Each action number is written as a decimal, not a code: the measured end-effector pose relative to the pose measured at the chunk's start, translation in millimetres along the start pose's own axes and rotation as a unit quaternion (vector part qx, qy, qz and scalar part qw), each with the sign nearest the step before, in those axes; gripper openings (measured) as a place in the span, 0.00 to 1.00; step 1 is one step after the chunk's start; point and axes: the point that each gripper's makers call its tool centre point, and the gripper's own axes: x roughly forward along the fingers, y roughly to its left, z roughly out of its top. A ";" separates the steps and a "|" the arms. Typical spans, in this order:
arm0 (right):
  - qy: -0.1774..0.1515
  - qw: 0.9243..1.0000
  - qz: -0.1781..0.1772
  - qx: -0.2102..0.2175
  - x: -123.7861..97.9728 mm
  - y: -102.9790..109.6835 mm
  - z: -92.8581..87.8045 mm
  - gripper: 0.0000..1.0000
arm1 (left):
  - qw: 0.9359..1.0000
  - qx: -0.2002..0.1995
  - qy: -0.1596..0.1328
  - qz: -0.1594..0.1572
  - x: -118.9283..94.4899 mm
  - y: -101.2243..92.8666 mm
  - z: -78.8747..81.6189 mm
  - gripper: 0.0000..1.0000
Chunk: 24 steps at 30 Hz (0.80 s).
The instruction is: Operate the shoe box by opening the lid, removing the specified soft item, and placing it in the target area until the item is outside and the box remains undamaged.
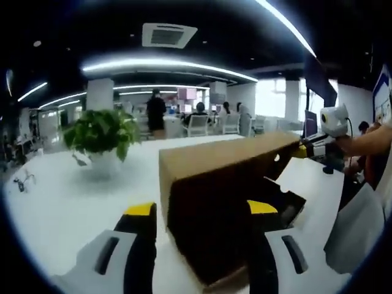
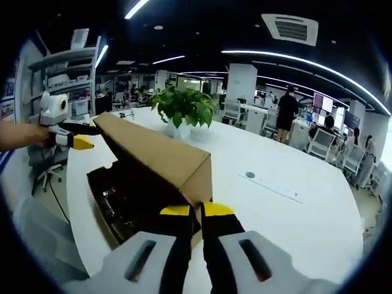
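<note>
A raised brown cardboard shoe box lid (image 2: 156,153) slopes over the dark box interior (image 2: 125,199), narrowing access from above; the gap beneath stays open along the near side. Beyond the box, a leafy green potted plant in a white pot (image 2: 182,109) stands on the white table (image 2: 294,220). To the box's right, the tabletop lies open and wide.
</note>
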 end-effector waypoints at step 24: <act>0.012 1.000 -0.019 0.015 14.9 -20.7 15.5 0.00 | 0.993 0.010 0.108 0.049 48.1 42.9 -40.0 0.26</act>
